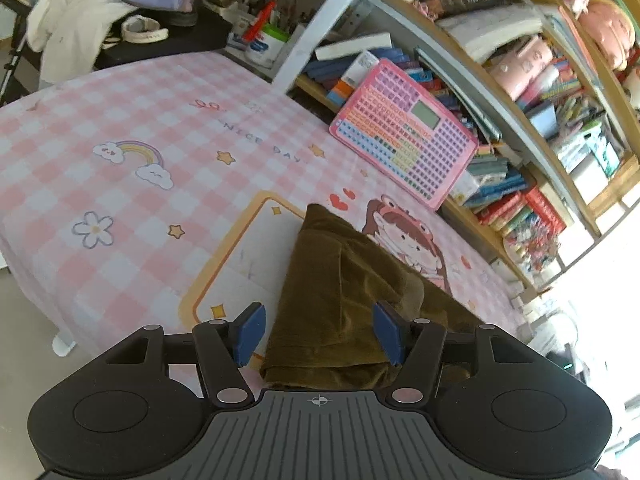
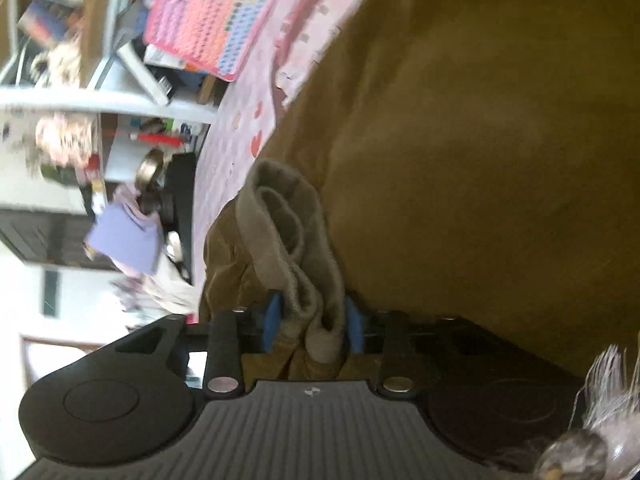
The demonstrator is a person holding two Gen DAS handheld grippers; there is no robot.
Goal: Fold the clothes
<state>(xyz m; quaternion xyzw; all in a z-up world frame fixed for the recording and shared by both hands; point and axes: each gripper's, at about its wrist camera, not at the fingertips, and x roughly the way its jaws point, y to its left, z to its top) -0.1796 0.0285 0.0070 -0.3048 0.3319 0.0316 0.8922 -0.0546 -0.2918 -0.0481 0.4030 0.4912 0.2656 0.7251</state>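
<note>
Blue pads of the left gripper [image 1: 319, 332] stand wide apart just above the near edge of the olive-brown corduroy garment [image 1: 340, 300], holding nothing. That garment lies partly doubled over on the pink checked bedsheet [image 1: 120, 128], narrowing toward a pink keyboard toy [image 1: 404, 132] propped against the bookshelf [image 1: 520, 128]. In the right wrist view, the right gripper [image 2: 314, 326] is pinched tight on a bunched grey-beige ribbed band [image 2: 296, 248], seemingly the waistband or a cuff, with corduroy filling the space beyond.

The step appears to be carrying a gripped edge across for a fold. To do it well, keep the right pinch firm on the whole band, use the open left jaws to pin or catch the opposite edge, and align the edges before laying the cloth flat.
</note>
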